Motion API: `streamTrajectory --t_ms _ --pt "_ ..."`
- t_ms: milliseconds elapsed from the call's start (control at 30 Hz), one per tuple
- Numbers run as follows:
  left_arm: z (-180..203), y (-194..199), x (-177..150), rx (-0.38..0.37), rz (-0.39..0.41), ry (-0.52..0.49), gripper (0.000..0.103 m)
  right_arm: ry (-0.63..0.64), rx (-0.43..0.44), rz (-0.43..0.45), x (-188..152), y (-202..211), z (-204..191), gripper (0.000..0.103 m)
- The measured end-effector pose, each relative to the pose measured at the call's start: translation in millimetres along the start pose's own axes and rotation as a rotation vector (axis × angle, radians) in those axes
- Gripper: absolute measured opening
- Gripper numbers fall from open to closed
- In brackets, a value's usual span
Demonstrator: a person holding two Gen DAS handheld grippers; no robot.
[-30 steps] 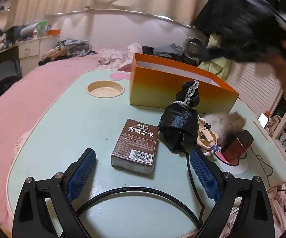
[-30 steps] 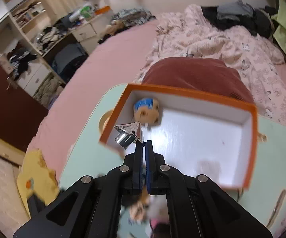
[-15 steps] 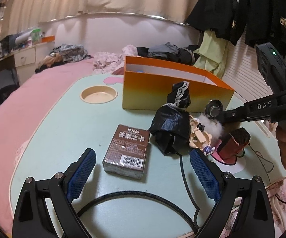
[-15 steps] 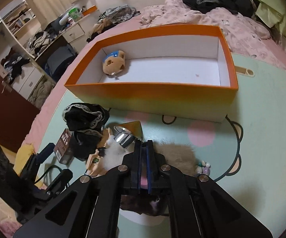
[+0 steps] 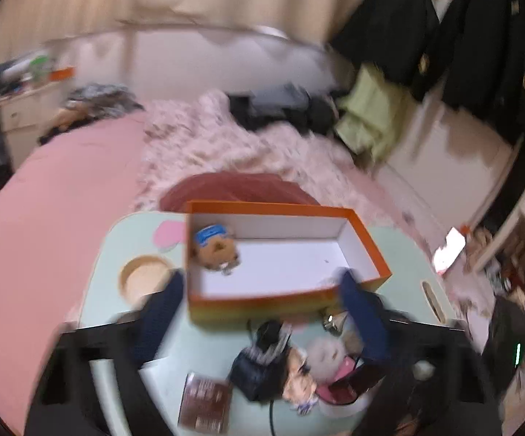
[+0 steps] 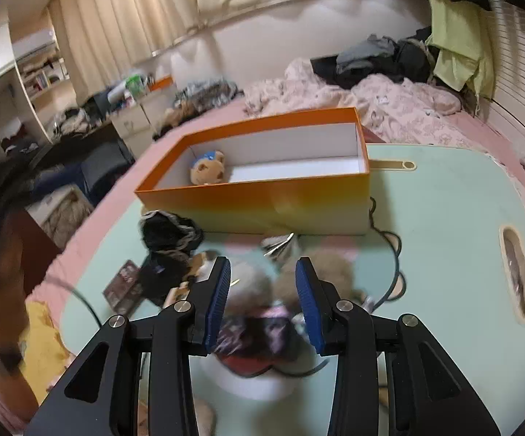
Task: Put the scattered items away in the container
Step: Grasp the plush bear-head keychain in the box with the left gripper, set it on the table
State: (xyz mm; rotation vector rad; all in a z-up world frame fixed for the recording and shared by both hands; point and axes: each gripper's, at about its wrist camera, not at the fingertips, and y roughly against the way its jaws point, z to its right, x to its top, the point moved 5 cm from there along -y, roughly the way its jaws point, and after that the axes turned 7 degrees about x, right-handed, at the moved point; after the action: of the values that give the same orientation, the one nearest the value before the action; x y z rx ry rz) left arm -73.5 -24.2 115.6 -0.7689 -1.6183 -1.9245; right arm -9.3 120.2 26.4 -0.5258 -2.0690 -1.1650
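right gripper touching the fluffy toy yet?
Cannot tell. In the right wrist view the right gripper has opening jaws astride the fluffy toy, but blur hides whether the pads meet the fur.

The box (image 6: 262, 196) stands open-topped at mid-frame, its floor bare right of the bear (image 6: 208, 172). Clutter (image 6: 175, 254) crowds the counter (image 6: 444, 254) below the box; a cable (image 6: 393, 254) loops beside it. The counter's right side lies free.
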Motion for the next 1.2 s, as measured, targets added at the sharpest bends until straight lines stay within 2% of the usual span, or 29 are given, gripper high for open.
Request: streamTrajectory --t_ms 67,100,167,233,300,367,433,533,600,700,733,767,800,833,900,1033,1200 --pt "0 -32 11 -0.016 -0.127 0.025 0.037 0.018 0.013 0.001 -9 -2 -7 0.039" --pt "-1 -48 15 -0.005 -0.169 0.039 0.031 0.033 0.016 -0.007 -12 -3 -11 0.039" --pt "-5 -78 21 0.067 -0.223 0.059 0.027 0.046 0.027 -0.028 -15 -5 -15 0.039" --pt "-8 -92 22 0.137 -0.217 0.059 0.027 0.056 0.019 -0.005 -13 0 -16 0.039" --pt "-9 -105 21 0.193 -0.214 0.057 0.032 0.067 0.019 0.043 -10 11 -17 0.039" --pt "-7 -114 19 0.214 -0.229 0.063 0.037 0.075 0.017 0.067 -8 17 -18 0.039" --pt "-8 -125 20 0.265 -0.248 0.055 0.038 0.079 0.016 0.074 -8 18 -19 0.039" --pt "-13 -139 24 0.401 -0.256 0.010 0.044 0.075 0.031 0.060 -11 15 -20 0.039" --pt "-16 -149 26 0.446 -0.275 0.007 0.046 0.072 0.039 0.052 -13 13 -21 0.039" --pt "-17 -165 25 0.472 -0.327 -0.023 0.068 0.075 0.043 0.051 -14 13 -22 0.039" --pt "-14 -171 22 0.468 -0.353 -0.052 0.071 0.077 0.042 0.053 -14 14 -23 0.039" --pt "-11 -175 18 0.464 -0.377 -0.080 0.068 0.077 0.042 0.052 -14 15 -23 0.039" --pt "-9 -178 18 0.482 -0.378 -0.105 0.061 0.077 0.047 0.045 -15 14 -23 0.039" --pt "-10 -177 19 0.485 -0.370 -0.109 0.028 0.075 0.053 0.037 -16 13 -22 0.039" --pt "-13 -175 19 0.413 -0.379 -0.070 0.030 0.066 0.059 0.029 -18 11 -20 0.039" --pt "-20 -162 21 0.340 -0.362 -0.049 0.029 0.055 0.063 0.025 -19 11 -19 0.039" --pt "-19 -114 39 0.190 -0.228 0.020 0.029 0.053 0.056 0.020 -20 10 -17 0.039"
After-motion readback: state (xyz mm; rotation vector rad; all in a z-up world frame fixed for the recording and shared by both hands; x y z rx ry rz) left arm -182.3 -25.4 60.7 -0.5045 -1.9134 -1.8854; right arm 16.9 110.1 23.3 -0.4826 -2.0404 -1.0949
